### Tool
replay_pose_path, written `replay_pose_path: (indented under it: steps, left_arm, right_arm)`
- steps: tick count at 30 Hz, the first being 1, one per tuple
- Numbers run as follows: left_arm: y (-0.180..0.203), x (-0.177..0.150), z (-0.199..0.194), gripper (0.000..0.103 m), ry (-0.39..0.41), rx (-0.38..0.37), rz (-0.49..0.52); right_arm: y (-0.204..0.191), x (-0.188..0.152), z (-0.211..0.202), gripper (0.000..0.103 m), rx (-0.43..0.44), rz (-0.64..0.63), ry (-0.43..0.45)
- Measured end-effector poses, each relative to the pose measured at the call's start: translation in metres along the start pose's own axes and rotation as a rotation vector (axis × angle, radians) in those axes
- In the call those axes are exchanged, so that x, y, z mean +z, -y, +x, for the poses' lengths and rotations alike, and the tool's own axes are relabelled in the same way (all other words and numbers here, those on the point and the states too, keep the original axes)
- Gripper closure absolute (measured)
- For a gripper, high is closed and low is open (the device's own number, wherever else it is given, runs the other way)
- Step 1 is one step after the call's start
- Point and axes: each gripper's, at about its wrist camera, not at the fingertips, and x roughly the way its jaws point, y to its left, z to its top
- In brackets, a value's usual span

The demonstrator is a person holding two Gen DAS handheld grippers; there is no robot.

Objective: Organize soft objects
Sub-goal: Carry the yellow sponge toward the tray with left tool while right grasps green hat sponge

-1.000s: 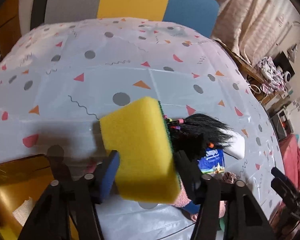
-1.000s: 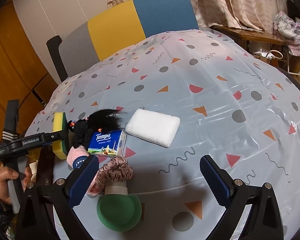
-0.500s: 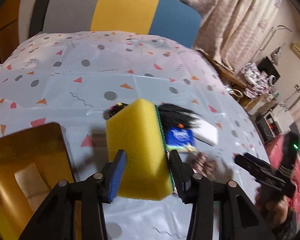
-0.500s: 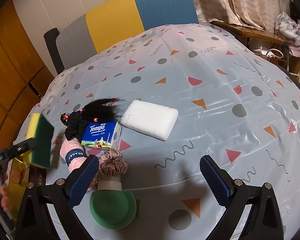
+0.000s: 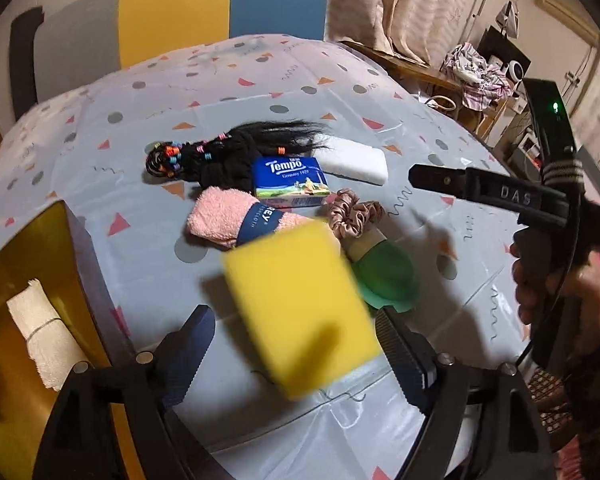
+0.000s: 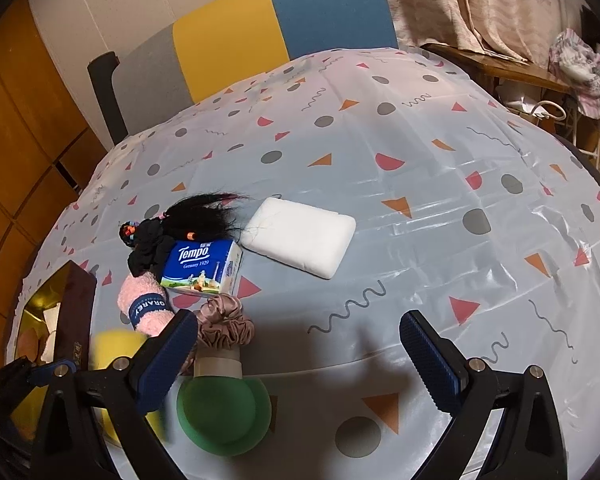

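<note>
My left fingers (image 5: 292, 320) are spread wide, and the yellow sponge (image 5: 300, 312) sits in the gap between them, over the counter (image 5: 420, 92) near its front edge. It's so smeared with blur that I can't tell whether its right side touches the finger pad there. It's clear of the left pad. In the right wrist view the same sponge is just a yellow smudge, mostly hidden behind my own finger.

My right fingers (image 6: 298, 322) are wide apart too, with nothing between them.

The rest of the pile is bunched together behind the sponge:
- Tempo tissue pack (image 5: 290, 180), lying flat
- black hair piece (image 5: 236, 144) with coloured bands, right behind the pack and touching it
- white foam block (image 5: 354, 160), just beside the pack, with the hair tips reaching its edge
- pink fluffy sock (image 5: 220, 220) with a navy band; its near end is cut off by the sponge
- satin scrunchie (image 5: 354, 216)
- green round pad (image 5: 388, 276) with a pale stub handle that the scrunchie lies against

At the left edge is a gold box (image 5: 28, 248) with a white rolled cloth (image 5: 44, 336) inside. The frame crops the box, so I can't see the rest of it.
</note>
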Motion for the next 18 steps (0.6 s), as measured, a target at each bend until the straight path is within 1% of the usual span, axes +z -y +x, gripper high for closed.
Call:
replay_pose_path:
  steps: [4, 7, 8, 11, 13, 16, 18]
  left_arm:
    - [-0.001, 0.002, 0.007, 0.017, -0.032, -0.009, -0.008]
    - [-0.008, 0.004, 0.016, 0.013, -0.073, -0.064, -0.107]
    - [-0.011, 0.004, 0.019, 0.01, -0.077, -0.066, -0.143]
    - [-0.014, 0.006, 0.025, 0.008, -0.076, -0.076, -0.225]
    - [-0.011, 0.009, 0.027, 0.008, -0.072, -0.054, -0.247]
    - [-0.002, 0.014, 0.032, 0.007, -0.077, -0.042, -0.246]
    - [0.003, 0.015, 0.039, 0.008, -0.09, -0.002, -0.237]
  right_arm:
    - [0.002, 0.002, -0.003, 0.001, 0.004, 0.009, 0.009]
    - [0.002, 0.003, -0.004, 0.001, -0.001, 0.009, 0.013]
    - [0.003, 0.003, -0.004, 0.001, 0.001, 0.012, 0.014]
    - [0.003, 0.003, -0.005, 0.001, 0.007, 0.017, 0.015]
    - [0.002, 0.003, -0.005, 0.001, 0.01, 0.014, 0.014]
    - [0.0, 0.002, -0.003, 0.001, 0.007, 0.004, 0.007]
    - [-0.001, 0.002, -0.003, 0.001, 0.009, 0.001, 0.006]
